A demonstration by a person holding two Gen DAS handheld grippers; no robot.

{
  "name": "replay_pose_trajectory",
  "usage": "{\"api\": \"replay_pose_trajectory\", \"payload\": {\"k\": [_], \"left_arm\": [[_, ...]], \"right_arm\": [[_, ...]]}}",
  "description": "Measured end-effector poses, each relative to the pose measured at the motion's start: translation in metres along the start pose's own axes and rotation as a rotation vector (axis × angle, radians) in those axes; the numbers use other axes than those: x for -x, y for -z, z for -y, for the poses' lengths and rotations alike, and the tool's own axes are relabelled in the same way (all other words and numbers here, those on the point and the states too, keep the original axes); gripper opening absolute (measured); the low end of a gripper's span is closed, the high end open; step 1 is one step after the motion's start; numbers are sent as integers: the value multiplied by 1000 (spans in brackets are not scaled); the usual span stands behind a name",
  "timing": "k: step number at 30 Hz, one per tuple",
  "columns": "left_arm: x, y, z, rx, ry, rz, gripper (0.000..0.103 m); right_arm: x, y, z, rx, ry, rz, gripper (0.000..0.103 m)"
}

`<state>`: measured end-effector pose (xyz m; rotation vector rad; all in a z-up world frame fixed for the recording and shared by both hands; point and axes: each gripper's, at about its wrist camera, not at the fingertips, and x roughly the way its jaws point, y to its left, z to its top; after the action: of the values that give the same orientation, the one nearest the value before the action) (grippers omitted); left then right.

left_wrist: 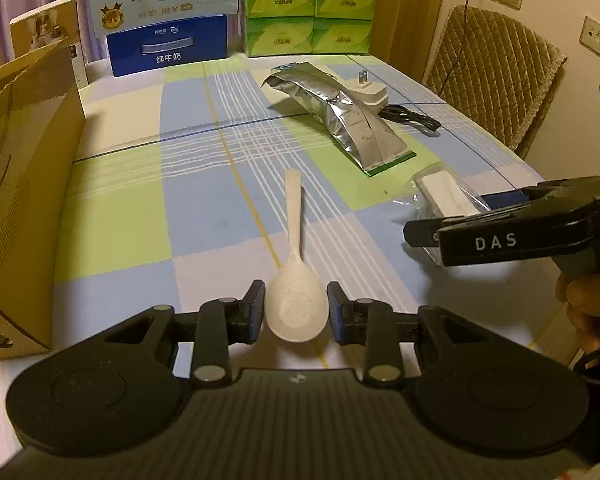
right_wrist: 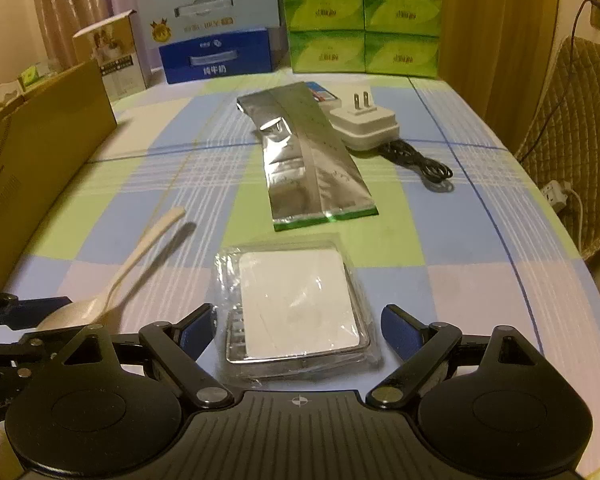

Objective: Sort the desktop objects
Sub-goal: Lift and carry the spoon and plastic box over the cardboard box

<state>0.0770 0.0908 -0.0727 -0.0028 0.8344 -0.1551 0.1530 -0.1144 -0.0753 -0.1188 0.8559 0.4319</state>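
**Both grippers poised over their first picks**

The left gripper (left_wrist: pixel 296 308) sits low over the checked tablecloth (left_wrist: pixel 112 216) with its jaws spread either side of the bowl of a cream spoon (left_wrist: pixel 296 300). The bowl lies between the blue pads (left_wrist: pixel 256 312), just inside them, and I cannot tell whether either pad touches it; the handle runs straight ahead, away from the gripper. In the right wrist view the handle looks raised off the cloth, casting a shadow beside it.

The right gripper (right_wrist: pixel 300 328) is likewise spread wide, its fingers flanking the near end of a white packet in clear wrap (right_wrist: pixel 296 304), with a gap showing on both sides. Further ahead of it lie a silver foil pouch (right_wrist: pixel 304 156) and, ahead and to its right, a white plug adapter (right_wrist: pixel 364 128) with its black cable (right_wrist: pixel 420 164). A cardboard box (left_wrist: pixel 24 184) stands to the left of the left gripper.

The step in hand looks like the approach for grasping, both hands at once. The next move probably calls for closing the left jaws squarely on the spoon's rounded bowl, which may slip, and closing the right jaws on the packet, whose loose wrap may slide, then carrying each away, perhaps to the box
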Motion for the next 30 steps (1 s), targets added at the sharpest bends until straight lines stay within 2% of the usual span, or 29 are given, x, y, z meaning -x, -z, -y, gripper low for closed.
{"api": "replay_pose_trajectory", "payload": {"k": [3, 4, 7, 19, 30], "left_arm": [[-1, 1, 0, 4, 0, -5, 27], [-1, 1, 0, 8, 1, -7, 27], [0, 2, 1, 10, -2, -7, 27], [31, -6, 10, 14, -20, 37, 27], [87, -13, 11, 54, -68, 116, 27]], "right_arm": [[-2, 3, -1, 27, 11, -5, 85], [-3, 3, -2, 34, 14, -8, 75], [-1, 5, -6, 58, 28, 0, 67], [46, 5, -10, -5, 5, 52, 67], [101, -7, -34, -2, -53, 137, 67]]}}
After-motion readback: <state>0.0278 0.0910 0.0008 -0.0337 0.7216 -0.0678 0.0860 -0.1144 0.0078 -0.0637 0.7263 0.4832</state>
